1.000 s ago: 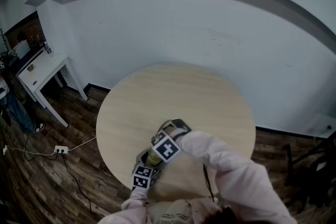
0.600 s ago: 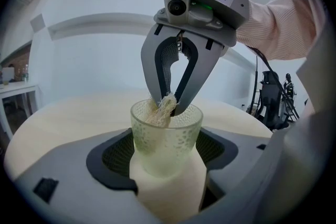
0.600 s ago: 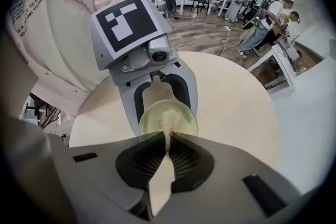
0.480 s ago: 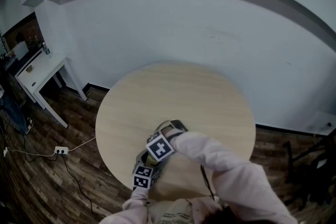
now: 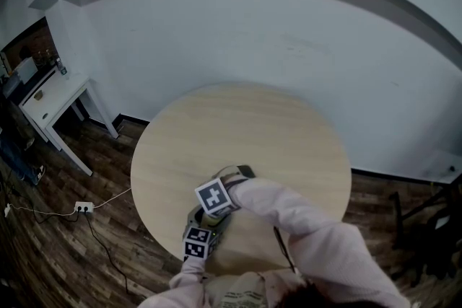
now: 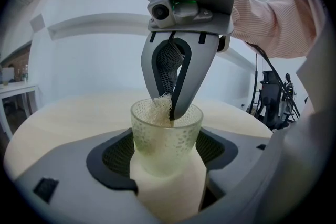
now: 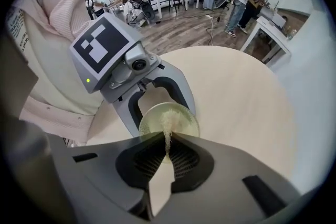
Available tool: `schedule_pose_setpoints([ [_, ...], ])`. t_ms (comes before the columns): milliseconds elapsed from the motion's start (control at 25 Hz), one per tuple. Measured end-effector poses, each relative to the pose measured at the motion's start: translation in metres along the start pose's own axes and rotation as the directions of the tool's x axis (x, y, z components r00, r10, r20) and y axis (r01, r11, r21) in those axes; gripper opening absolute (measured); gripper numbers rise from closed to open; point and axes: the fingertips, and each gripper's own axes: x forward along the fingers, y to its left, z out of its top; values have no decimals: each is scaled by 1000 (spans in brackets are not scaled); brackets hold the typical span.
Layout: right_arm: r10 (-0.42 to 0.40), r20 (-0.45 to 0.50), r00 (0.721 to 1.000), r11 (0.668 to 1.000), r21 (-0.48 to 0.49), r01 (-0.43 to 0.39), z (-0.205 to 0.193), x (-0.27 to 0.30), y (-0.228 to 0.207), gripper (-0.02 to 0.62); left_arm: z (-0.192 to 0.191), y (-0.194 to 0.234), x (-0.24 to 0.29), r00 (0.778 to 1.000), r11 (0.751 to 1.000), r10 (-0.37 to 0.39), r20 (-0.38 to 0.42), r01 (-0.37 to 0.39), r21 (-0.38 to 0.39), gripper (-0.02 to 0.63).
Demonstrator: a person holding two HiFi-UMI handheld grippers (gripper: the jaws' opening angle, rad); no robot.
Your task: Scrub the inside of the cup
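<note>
The see-through, pale green glass cup with a bumpy skin [image 6: 166,139] stands up straight. In the left gripper view its open mouth is at twelve o'clock and its bottom at six o'clock. The left gripper [image 6: 168,168] has its grey jaws wide apart, one at the cup's nine o'clock side and one at its three o'clock side. They hug the cup low down and hold it tight. From the head view the cup is hidden under the two grippers, near the six o'clock edge of the round, pale wooden table [image 5: 245,119]. I cannot tell if the cup's bottom rests on the table. The right gripper [image 6: 169,113] points straight down from twelve o'clock. Its jaws are pinched close together on a fluffy, straw-pale scrubber [image 6: 157,108]. The tips and the scrubber are only just inside the cup's mouth, up by the rim. In the right gripper view the cup's round mouth [image 7: 188,115] lies right under the pinched jaws, and the scrubber hangs into the middle of it. So the cup is straight below the right gripper, and both stand along the same up-and-down line. I think the scrubbing has started but has not reached the bottom. The right gripper should go deeper toward six o'clock and rub round the walls. The left gripper just needs to keep the cup from tipping.
</note>
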Motion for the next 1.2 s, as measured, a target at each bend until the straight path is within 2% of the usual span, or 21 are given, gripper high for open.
schedule_pose_setpoints([
  [160,-52,21,998,999,18,51,2,10,-21,28,-1,-1,0,1000,1000,-3,2,3,1,357],
  [800,51,-15,999,984,169,-48,3,8,-11,26,-1,0,0,1000,1000,-13,0,13,8,357],
  [1200,131,69,989,936,321,-146,5,9,-7,26,-1,1,1,1000,1000,-14,-2,14,8,357],
])
